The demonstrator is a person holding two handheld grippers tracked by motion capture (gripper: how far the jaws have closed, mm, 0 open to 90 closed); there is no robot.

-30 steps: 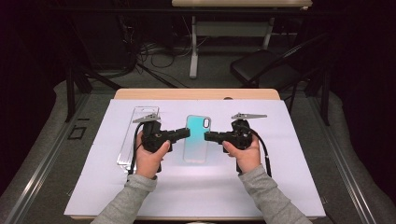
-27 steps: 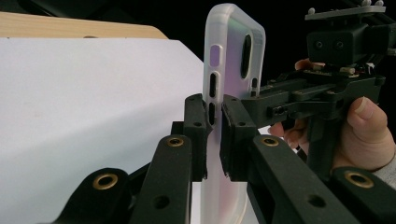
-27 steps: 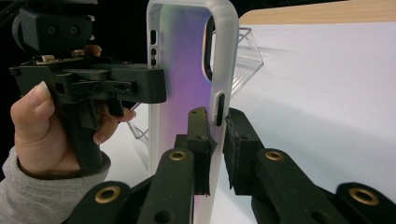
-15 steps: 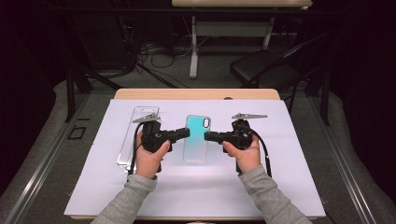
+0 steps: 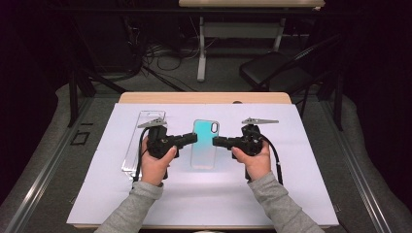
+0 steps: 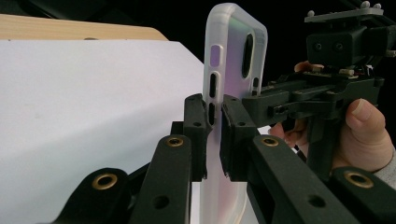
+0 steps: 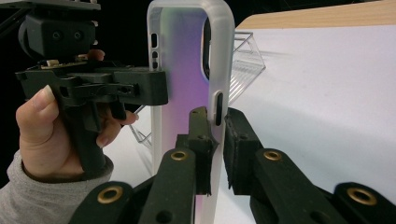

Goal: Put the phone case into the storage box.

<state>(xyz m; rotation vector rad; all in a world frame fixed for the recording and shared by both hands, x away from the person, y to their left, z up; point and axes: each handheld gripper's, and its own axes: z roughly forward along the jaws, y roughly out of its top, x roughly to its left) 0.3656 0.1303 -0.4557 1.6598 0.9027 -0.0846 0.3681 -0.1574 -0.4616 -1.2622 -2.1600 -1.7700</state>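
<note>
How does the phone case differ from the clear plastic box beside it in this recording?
The phone case is tinted teal and frosted; the clear box is colourless and see-through. The phone case is clamped on its two long edges by the left gripper and right gripper; the clear box lies untouched on the white sheet. Both are long and point away from the person.

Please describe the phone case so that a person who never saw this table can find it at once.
On the white sheet covering the table, look between the two black grippers. There sits the phone case, teal fading to pale, unlike the clear plastic box at the left.
</note>
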